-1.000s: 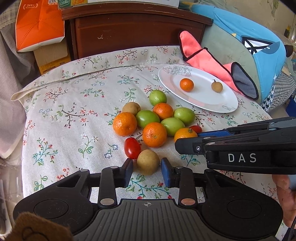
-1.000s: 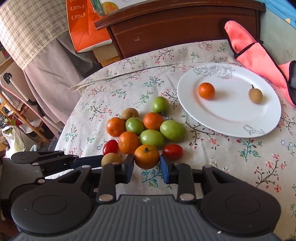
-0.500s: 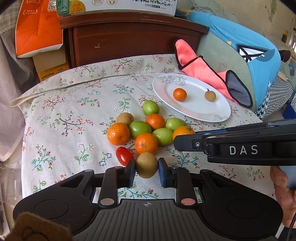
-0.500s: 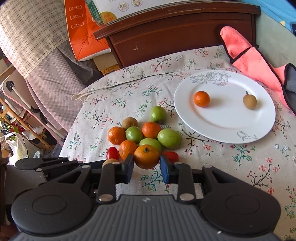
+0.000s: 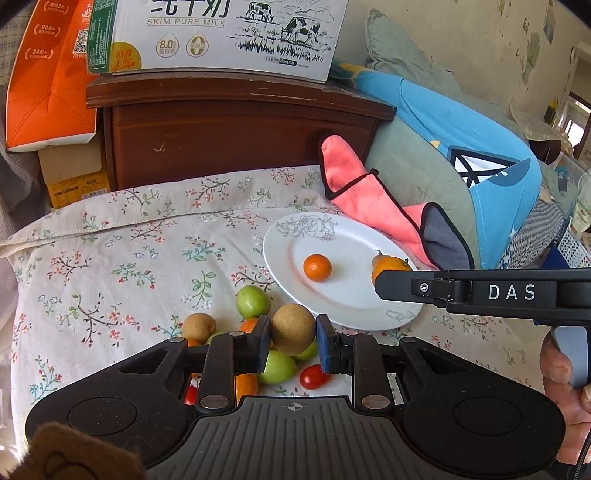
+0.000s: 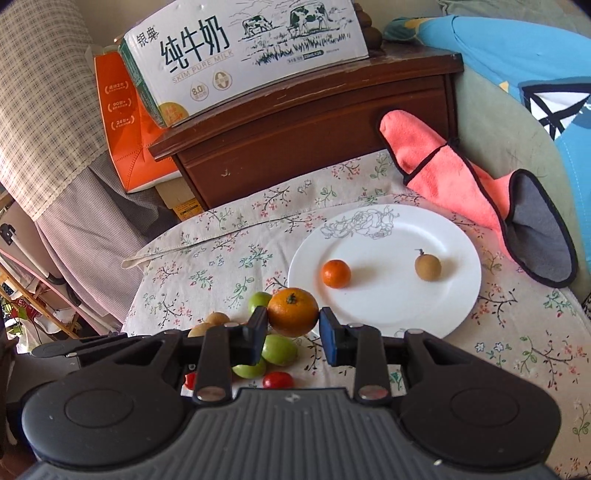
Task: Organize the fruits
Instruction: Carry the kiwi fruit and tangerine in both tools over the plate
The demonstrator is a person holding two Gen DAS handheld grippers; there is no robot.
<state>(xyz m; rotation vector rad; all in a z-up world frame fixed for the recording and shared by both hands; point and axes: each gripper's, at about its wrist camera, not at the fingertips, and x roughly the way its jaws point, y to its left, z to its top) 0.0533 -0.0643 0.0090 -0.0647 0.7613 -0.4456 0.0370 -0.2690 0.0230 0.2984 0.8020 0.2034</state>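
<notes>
My left gripper (image 5: 292,339) is shut on a round brown fruit (image 5: 292,328), lifted above the pile of green, orange and red fruits (image 5: 275,365) on the floral cloth. My right gripper (image 6: 293,328) is shut on an orange (image 6: 293,312), also raised over the pile. In the left wrist view that right gripper reaches in from the right, its orange (image 5: 388,266) over the white plate (image 5: 343,295). The plate (image 6: 391,306) holds a small orange (image 6: 335,273) and a small brown fruit (image 6: 427,267).
A pink cloth (image 6: 450,177) lies past the plate against a blue and green cushion (image 5: 461,147). A dark wooden cabinet (image 5: 236,129) with a milk carton box (image 5: 221,33) stands behind the table. The cloth's left edge (image 6: 147,258) drops off beside chairs.
Both grippers have risen from the table, each carrying its fruit. The left gripper closed on the brown fruit first. The right gripper moved toward the plate.
</notes>
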